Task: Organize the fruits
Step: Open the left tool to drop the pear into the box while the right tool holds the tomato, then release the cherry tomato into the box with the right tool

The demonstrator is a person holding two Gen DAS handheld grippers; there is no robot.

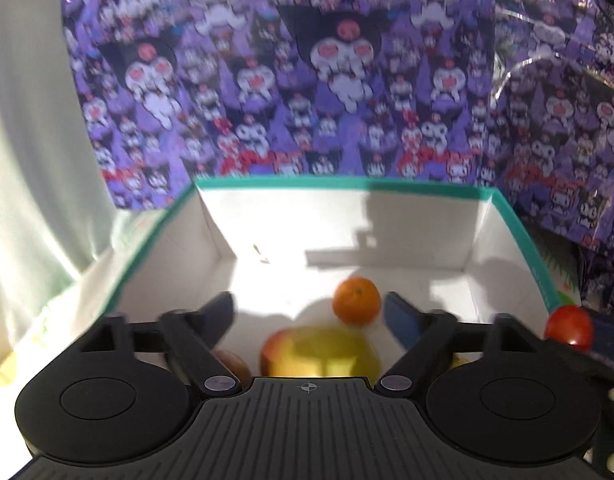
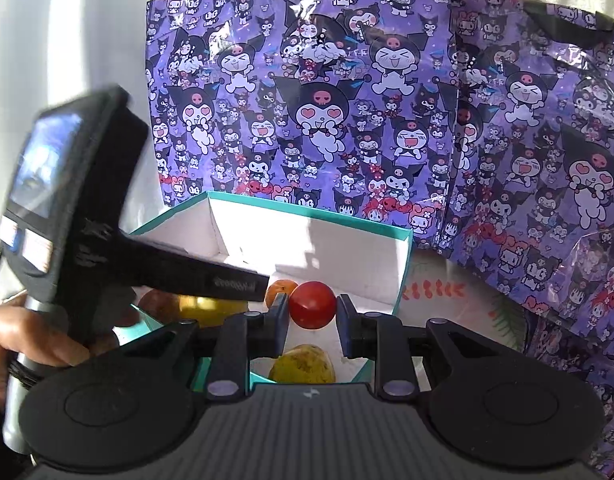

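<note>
Right gripper (image 2: 311, 322) is held level over the near edge of the box (image 2: 405, 264), pointing into it. Its jaws sit either side of a small red fruit (image 2: 313, 304), smooth, glossy, round; left pad touches the skin, but a thin gap shows at the right pad, so can't tell if it's really clamped. Directly below, a yellow-green fruit (image 2: 303, 368) w/ dull mottled skin lies on the box floor.

Left gripper (image 1: 307, 316) is tipped down over the box interior, jaws spread wide w/ nothing between them. In the right wrist view its black body crosses from the left, gripped on a metal handle by a bare hand (image 2: 23, 344). Under its jaws sits a big apple (image 1: 319, 350), red one side, yellow-green the other, blurred. A reddish fruit (image 1: 233, 362) peeks out beside the left finger; type unclear.

Just past the apple, a small orange (image 1: 357, 300), round w/ pitted matte rind, rests on the white floor near the right finger, in hard sunlight. Box is stiff card, white inside, teal rim, straight walls.

Behind it stand shiny purple bags (image 2: 307, 100) printed w/ cartoon characters, crinkled plastic sheen. Pale curtain (image 1: 27, 140) hangs in soft folds at far left.
</note>
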